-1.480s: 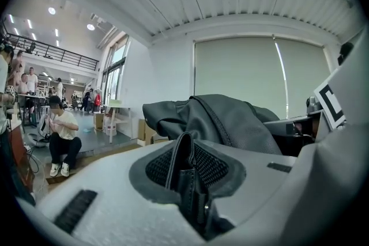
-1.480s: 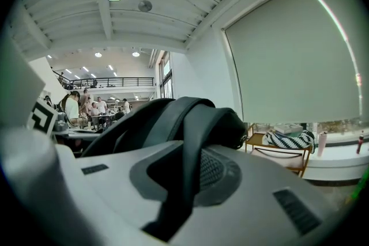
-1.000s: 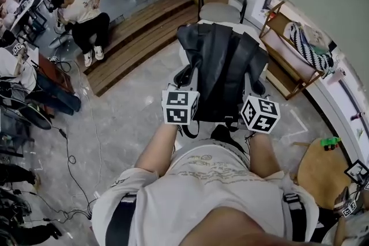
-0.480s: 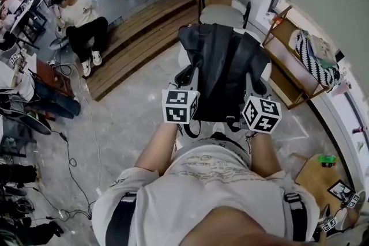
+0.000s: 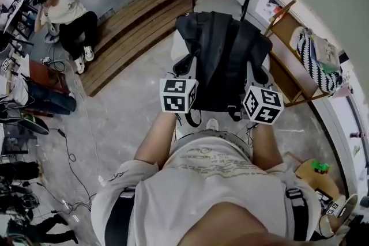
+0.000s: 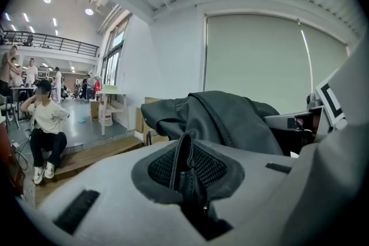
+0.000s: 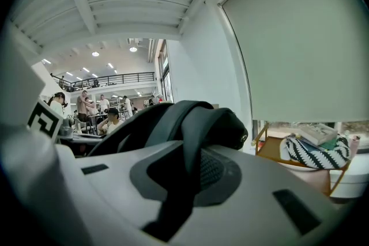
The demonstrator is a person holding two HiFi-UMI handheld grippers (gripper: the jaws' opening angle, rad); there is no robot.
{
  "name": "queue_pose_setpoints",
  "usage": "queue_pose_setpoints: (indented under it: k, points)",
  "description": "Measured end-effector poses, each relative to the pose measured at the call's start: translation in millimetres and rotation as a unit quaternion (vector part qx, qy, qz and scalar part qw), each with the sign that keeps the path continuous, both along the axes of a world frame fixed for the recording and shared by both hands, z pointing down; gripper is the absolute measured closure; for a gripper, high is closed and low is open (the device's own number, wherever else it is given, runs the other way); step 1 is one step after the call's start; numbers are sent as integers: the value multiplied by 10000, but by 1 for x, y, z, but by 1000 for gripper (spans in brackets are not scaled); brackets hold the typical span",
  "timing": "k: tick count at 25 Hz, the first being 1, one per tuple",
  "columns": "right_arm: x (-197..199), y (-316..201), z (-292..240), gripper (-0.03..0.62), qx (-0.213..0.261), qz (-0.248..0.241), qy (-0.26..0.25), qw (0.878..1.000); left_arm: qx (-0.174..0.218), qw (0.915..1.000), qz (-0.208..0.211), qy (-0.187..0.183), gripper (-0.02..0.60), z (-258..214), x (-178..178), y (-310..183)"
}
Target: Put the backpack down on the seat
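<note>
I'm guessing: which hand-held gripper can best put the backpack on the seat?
Neither alone: left hand-held gripper, jaws just closing, and right hand-held gripper each pinch a strap; backpack hangs between them, seat ahead.

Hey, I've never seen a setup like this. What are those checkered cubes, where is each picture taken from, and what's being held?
No robot here: a person holds a two-jaw gripper in each hand. The patterned cubes are parts of those grippers. The head view looks steeply down from a camera on the person's head. Each gripper view looks along one gripper's own jaws. Together they hold a black backpack. The left gripper pinches one strap, its jaws having just been closing; the right gripper is shut on a second strap. Just beyond stands a grey chair. Whether the backpack already rests on anything I cannot tell.
</note>
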State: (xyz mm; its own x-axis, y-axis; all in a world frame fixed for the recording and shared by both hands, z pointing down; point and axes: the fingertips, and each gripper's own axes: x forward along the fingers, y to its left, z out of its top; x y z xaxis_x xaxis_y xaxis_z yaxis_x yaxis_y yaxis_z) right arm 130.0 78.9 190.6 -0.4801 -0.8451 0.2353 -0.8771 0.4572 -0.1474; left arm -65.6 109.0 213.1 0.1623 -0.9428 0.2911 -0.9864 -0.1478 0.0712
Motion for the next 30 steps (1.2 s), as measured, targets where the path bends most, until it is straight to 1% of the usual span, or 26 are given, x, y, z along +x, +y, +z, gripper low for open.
queue_pose_setpoints:
  k: [2,5,12,19,24,28,30]
  points:
    - [13,-27,7,543,-30,-19,-21,10000,-30,10000,-4,-46,518,7,12,-26]
    - [20,-50,16,543,-114,-39,-10,9999,-131,9998,-3,-126,522,16,21,-47]
    - [23,-83,36,543,-333,-189,90,9992,-425,9990,-140,-82,525,40,24,-75]
    - [15,-108,64,543,-635,-195,156,9977,-775,9970,-58,35,525,66,15,-100]
    - [0,-127,106,543,-1062,-281,341,9934,-1227,9923,78,151,525,106,-2,-120]
    - [-3,-136,148,543,-1619,-251,391,9857,-1676,9852,260,232,525,146,-6,-134]
    - [-6,-143,168,543,-1819,-218,437,9821,-1849,9818,350,250,525,163,-9,-143]
